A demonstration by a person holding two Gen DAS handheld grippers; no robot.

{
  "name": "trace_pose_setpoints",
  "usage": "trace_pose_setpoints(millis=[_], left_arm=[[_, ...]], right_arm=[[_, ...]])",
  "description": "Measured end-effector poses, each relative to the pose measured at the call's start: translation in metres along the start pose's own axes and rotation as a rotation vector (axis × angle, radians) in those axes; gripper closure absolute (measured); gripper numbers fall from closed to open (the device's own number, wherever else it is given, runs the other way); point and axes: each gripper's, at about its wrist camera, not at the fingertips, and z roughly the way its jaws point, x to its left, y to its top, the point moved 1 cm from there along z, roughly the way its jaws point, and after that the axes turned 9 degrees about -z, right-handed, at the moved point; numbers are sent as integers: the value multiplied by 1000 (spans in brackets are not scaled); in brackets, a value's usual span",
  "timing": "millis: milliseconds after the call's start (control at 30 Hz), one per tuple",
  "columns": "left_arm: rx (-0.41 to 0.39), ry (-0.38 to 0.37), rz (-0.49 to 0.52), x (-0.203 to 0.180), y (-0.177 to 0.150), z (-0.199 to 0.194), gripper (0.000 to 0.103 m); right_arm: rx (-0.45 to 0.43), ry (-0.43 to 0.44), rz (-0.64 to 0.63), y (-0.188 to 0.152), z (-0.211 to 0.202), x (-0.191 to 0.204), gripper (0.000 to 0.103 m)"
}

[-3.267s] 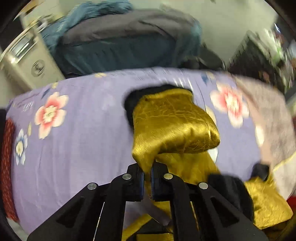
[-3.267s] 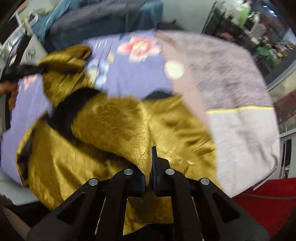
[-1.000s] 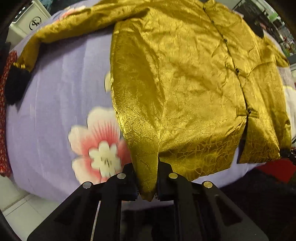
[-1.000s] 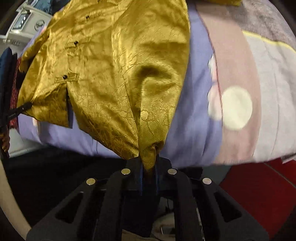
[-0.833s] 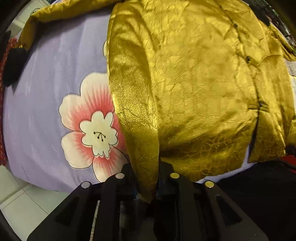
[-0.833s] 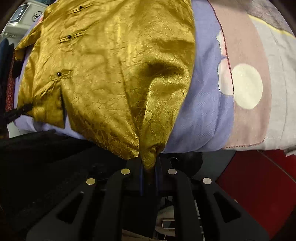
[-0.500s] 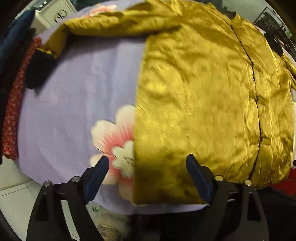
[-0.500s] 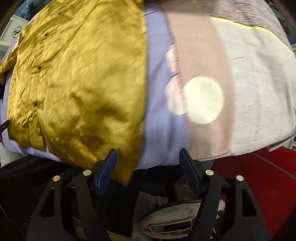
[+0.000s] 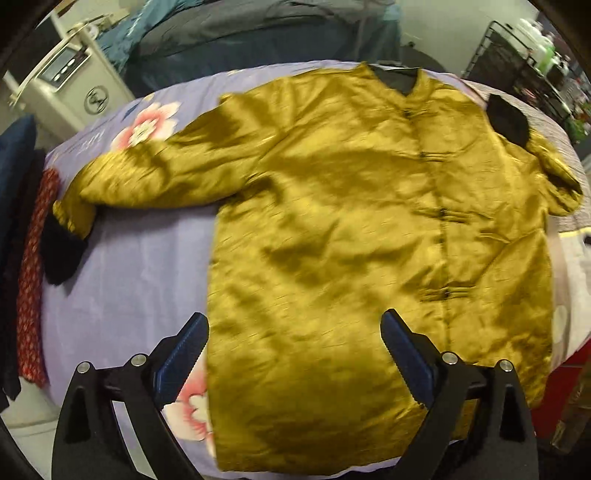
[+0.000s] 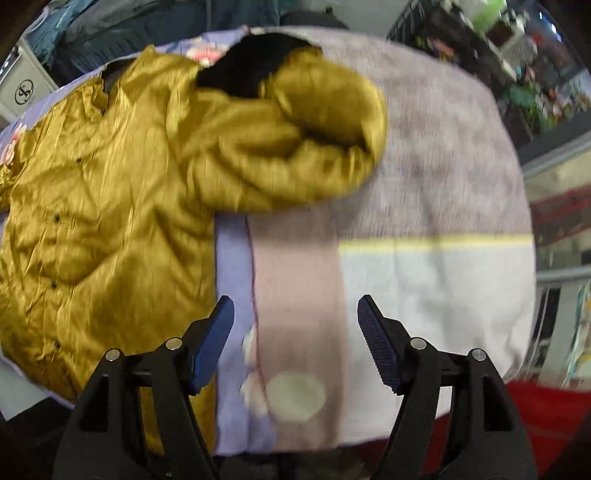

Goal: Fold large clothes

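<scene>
A gold satin jacket (image 9: 351,236) with black knot buttons and black cuffs lies face up, spread flat on the lilac flowered bed cover (image 9: 122,280). Its left sleeve (image 9: 155,177) stretches out flat to a black cuff (image 9: 59,254). In the right wrist view the jacket (image 10: 96,206) fills the left, and its right sleeve (image 10: 295,147) lies bunched and doubled back, black cuff (image 10: 251,66) uppermost. My left gripper (image 9: 293,354) is open and empty above the hem. My right gripper (image 10: 295,339) is open and empty over the bedding right of the hem.
A grey and white blanket (image 10: 436,206) with a yellow stripe covers the bed's right part. A white appliance (image 9: 66,92) and a dark heap of bedding (image 9: 258,33) stand behind the bed. A wire rack (image 9: 528,62) is at the back right. Red patterned cloth (image 9: 33,280) hangs at the left edge.
Both grippers held the jacket's hem corners, pulled it flat, then opened and let go. Both have since lifted and drawn back from the hem; the jacket lies still.
</scene>
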Motion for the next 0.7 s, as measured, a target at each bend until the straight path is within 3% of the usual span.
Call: trace_pose_setpoints(millis=[67,200,433,567,700], left_arm=[[-10,-16,40,-22,-1,-5,11],[-4,-20,69,-33,-12,-9,11],[49,75,-71,5,-28,-4,11],[60,119,-141,19,-37,-8,11],[75,141,-189,22,-45,-11,11]], right_arm=[[-24,-39,-45,-4,-6,0,34],[-29,-150,-174,27,7,15,34],[-12,-264,-401,64,48,44,34],[44,-362,-541,82,88,58,34],[70,-360,-560,91,116,54,34]])
